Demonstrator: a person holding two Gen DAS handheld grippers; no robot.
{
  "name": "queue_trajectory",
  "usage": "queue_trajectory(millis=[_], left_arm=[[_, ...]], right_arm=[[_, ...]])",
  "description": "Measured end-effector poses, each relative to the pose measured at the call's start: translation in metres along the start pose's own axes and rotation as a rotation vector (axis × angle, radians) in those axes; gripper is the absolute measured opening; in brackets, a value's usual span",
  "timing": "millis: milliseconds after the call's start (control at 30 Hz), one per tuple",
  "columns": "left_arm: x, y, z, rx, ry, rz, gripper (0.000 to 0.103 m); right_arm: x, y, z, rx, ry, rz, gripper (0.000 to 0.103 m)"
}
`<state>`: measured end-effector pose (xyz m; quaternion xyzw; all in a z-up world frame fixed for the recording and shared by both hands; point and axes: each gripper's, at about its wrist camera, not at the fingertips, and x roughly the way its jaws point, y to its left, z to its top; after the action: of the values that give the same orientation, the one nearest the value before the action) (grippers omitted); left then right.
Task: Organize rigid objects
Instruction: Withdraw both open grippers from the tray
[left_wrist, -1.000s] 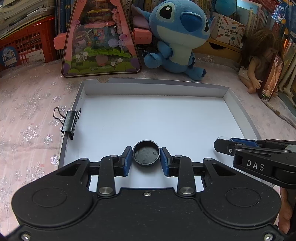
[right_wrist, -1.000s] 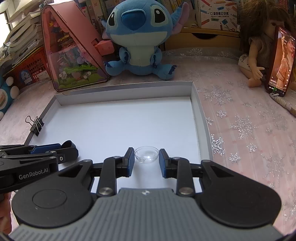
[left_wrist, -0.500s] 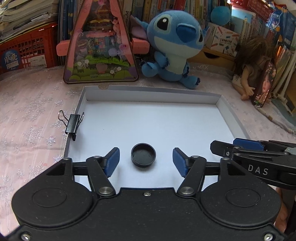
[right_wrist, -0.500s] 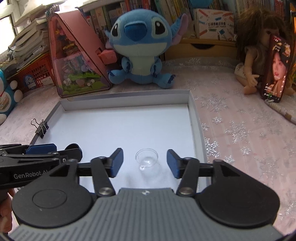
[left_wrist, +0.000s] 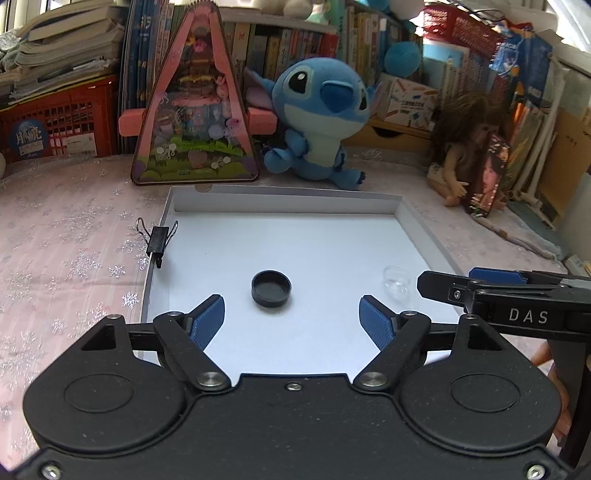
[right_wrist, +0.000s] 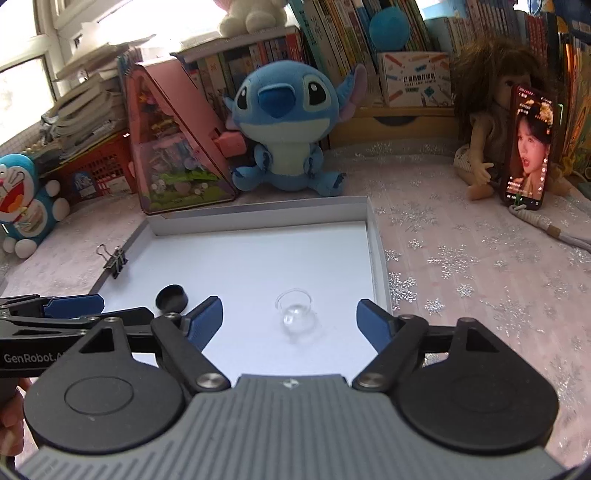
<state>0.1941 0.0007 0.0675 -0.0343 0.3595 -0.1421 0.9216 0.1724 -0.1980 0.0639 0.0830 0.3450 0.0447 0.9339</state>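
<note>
Left wrist view: my left gripper (left_wrist: 291, 314) has its jaws spread wide, just opened, nothing held; black cap (left_wrist: 271, 288) sits on the white tray (left_wrist: 417, 229) floor just ahead of the pads. Right gripper (right_wrist: 289, 313) likewise wide, just opened, empty; clear cup (right_wrist: 295, 309) stands free on the tray between the fingers, touching neither. Binder clip (left_wrist: 158, 240) on the tray's left wall.

place: home, child's room | signs: bookshelf (right_wrist: 332, 33); plush toy (right_wrist: 284, 129); doll (right_wrist: 487, 133)
</note>
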Motion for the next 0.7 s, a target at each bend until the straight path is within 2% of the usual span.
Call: queue_trajectory(millis=[267, 700], left_arm=[[-0.030, -0.013, -0.018, 0.059, -0.048, -0.041, 0.084], [-0.064, -0.021, -0.047, 0.101, -0.089, -0.080, 0.087]], right_arm=[[-0.029, 0.007, -0.014, -0.075, -0.078, -0.068, 0.092], [-0.064, 0.014, -0.038, -0.126, -0.145, -0.060, 0.099]])
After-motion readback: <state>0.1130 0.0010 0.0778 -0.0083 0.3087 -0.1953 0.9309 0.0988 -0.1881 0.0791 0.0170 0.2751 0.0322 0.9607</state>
